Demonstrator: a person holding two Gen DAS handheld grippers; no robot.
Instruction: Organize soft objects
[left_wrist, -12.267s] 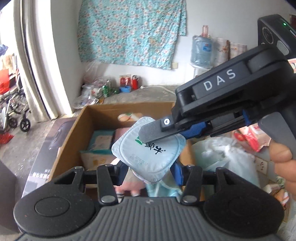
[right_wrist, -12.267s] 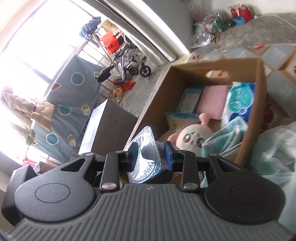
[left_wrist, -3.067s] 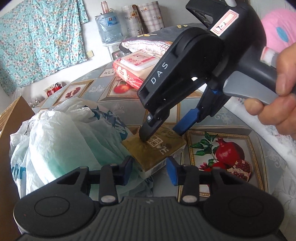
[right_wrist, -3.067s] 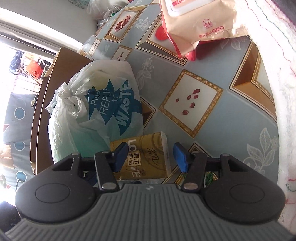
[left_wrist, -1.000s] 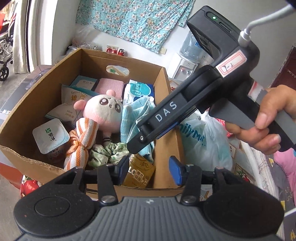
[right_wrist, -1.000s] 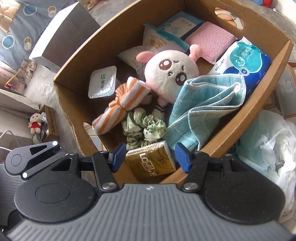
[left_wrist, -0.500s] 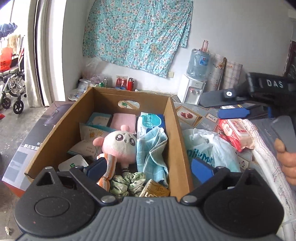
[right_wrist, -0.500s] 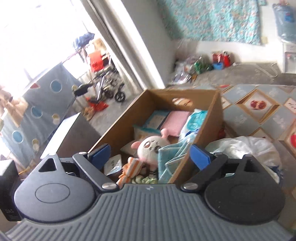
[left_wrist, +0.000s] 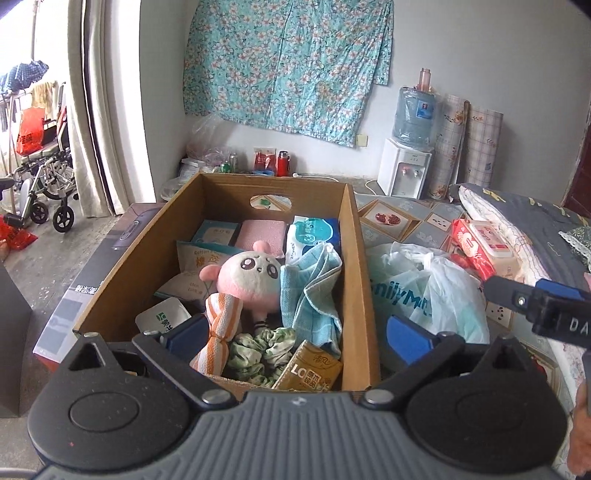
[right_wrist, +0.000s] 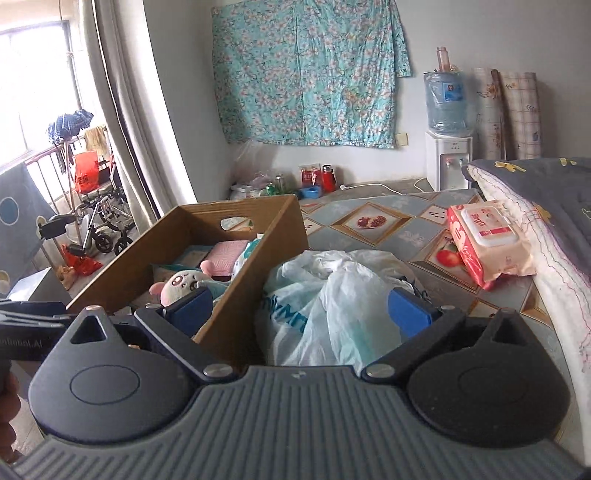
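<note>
Both tools now hang empty above the scene, blue pads spread wide apart. A second ago the right tool was lowering a small gold tissue pack into the cardboard box (left_wrist: 360, 258); now that gold tissue pack (left_wrist: 308, 371) lies loose in the box's near right corner, just beside a green scrunchie (left_wrist: 258, 349) and below a folded light blue towel (left_wrist: 308, 291). The left tool (left_wrist: 295, 334) has opened and drawn back over the near edge of the box. The right tool (right_wrist: 299, 310) has swung away and looks across the white plastic bag (right_wrist: 332, 295) beside the box.

This suggests one more soft item is stowed and the hands are free for the next one. Likely candidates are the plastic bag and the pink wipes pack (right_wrist: 487, 240), which lies further off on the patterned floor mat (right_wrist: 369, 229), touching the edge of a bed.

Already in the box: a pink plush toy (left_wrist: 249, 277), an orange striped cloth (left_wrist: 218, 336), a white sealed cup (left_wrist: 162, 319), a pink sponge (left_wrist: 262, 232) and a blue wipes pack (left_wrist: 314, 230).

Readable writing: the gold pack starts "LO", followed by Chinese characters. The bag shows teal letters, part of "FamilyMart". A white packet in the box reads "Cotton". The right tool's body, seen from the left camera, shows "DA".
</note>
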